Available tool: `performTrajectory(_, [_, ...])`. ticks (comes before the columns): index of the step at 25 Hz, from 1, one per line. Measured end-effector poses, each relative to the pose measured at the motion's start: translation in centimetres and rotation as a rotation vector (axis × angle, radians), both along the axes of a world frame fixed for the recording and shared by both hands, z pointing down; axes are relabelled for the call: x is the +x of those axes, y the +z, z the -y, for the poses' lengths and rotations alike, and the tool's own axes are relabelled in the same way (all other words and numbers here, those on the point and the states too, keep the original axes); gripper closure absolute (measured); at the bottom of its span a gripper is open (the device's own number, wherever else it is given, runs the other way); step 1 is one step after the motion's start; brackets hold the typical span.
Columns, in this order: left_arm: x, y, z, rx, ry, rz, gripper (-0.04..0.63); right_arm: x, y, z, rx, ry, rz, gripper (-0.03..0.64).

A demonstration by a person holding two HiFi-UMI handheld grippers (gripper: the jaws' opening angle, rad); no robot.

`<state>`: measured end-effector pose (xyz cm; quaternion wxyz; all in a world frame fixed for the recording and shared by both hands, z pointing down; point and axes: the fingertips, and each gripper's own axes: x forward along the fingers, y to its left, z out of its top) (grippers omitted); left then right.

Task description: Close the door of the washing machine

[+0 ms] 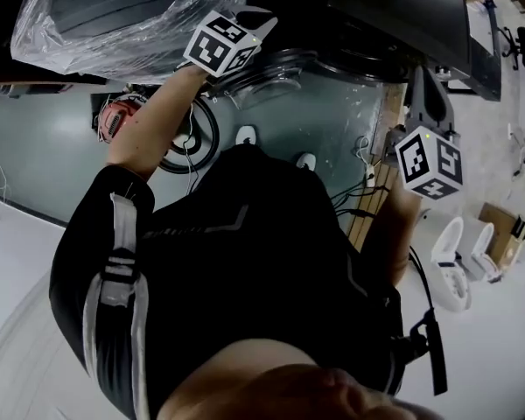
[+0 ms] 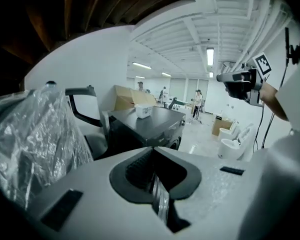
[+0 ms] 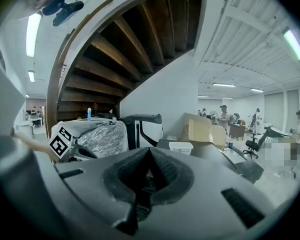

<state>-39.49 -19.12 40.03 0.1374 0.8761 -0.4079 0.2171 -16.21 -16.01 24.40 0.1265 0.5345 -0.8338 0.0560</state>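
Observation:
The dark washing machine (image 2: 149,125) stands ahead of my left gripper (image 2: 151,152), whose jaws are shut with nothing between them. In the head view the machine's dark top (image 1: 394,7) lies at the upper right, and a round glassy door rim (image 1: 276,66) shows just below my left gripper (image 1: 255,23). My right gripper (image 1: 423,86) is held apart, to the right of the machine, shut and empty. It points over the machine's top (image 3: 215,156), jaws (image 3: 149,152) together. The door's latch side is hidden.
A plastic-wrapped appliance (image 1: 114,7) stands to the left of the machine. A white tub (image 3: 180,147) and a cardboard box (image 3: 202,129) sit on or behind the machine. White toilets (image 1: 459,261) stand at the right; cables and a red tool (image 1: 115,121) lie on the floor.

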Motion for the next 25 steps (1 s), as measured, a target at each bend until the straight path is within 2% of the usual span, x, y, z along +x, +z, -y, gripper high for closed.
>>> performTrajectory(4, [-0.1, 4.1, -0.3, -0.084, 0.066, 0.047, 0.59, 0.0, 2.4, -0.6, -0.052, 0.043, -0.004, 0.612])
performTrajectory(9, [-0.5, 8.9, -0.2, -0.15, 0.055, 0.084, 0.584, 0.0, 4.9, -1.6, -0.123, 0.087, 0.051, 0.612])
performTrajectory(14, [0.1, 14.5, -1.3, -0.273, 0.109, 0.122, 0.514, 0.2, 7.4, -2.5, -0.193, 0.115, 0.069, 0.612])
performTrajectory(18, [-0.2, 18.6, -1.9, -0.332, 0.123, 0.171, 0.512, -0.3, 9.6, -3.2, -0.23, 0.112, 0.066, 0.612])
performTrajectory(21, [-0.1, 21.7, -2.5, -0.379, 0.159, 0.211, 0.478, -0.4, 11.2, -3.8, -0.265, 0.115, 0.056, 0.612])
performTrajectory(25, [0.0, 24.8, -3.2, -0.404, 0.2, 0.258, 0.464, -0.6, 12.6, -4.5, -0.294, 0.105, 0.052, 0.612])
